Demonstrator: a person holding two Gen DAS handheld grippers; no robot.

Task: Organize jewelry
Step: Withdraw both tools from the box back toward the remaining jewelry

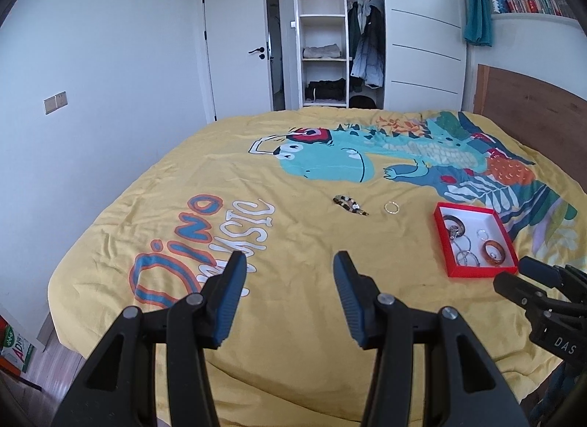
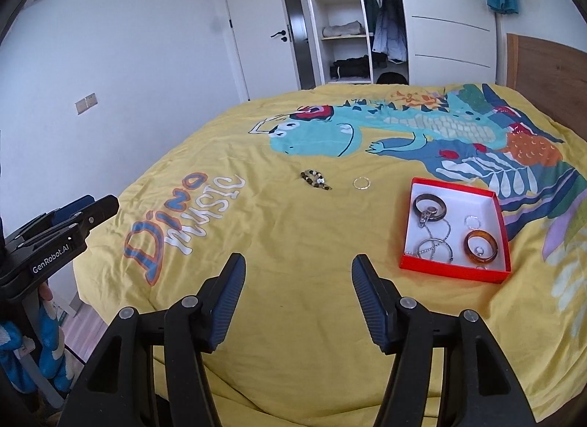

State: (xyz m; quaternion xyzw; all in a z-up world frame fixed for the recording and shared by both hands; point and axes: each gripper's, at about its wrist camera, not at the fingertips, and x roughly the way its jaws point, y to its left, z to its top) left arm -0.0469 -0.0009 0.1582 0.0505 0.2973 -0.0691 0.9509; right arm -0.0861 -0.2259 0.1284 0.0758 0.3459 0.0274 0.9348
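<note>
Both tongs, left and right, are held released and empty. The beaded bracelet lies ahead on the bedspread, lengthwise diagonal, left of the red box, nearer the left tongs.

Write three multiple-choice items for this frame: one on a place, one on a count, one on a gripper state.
1. Where does the beaded bracelet lie?
A. in the red box
B. on the bedspread, left of the thin ring
C. in a gripper

2. How many jewelry pieces lie outside the red box?
A. none
B. two
C. five

3. The right gripper is:
A. open, holding nothing
B. shut on a ring
C. shut on the box

Answers:
1 B, it rests beside the thin ring.
2 B, bracelet and ring only.
3 A, bare bedspread shows between its fingers.
</note>
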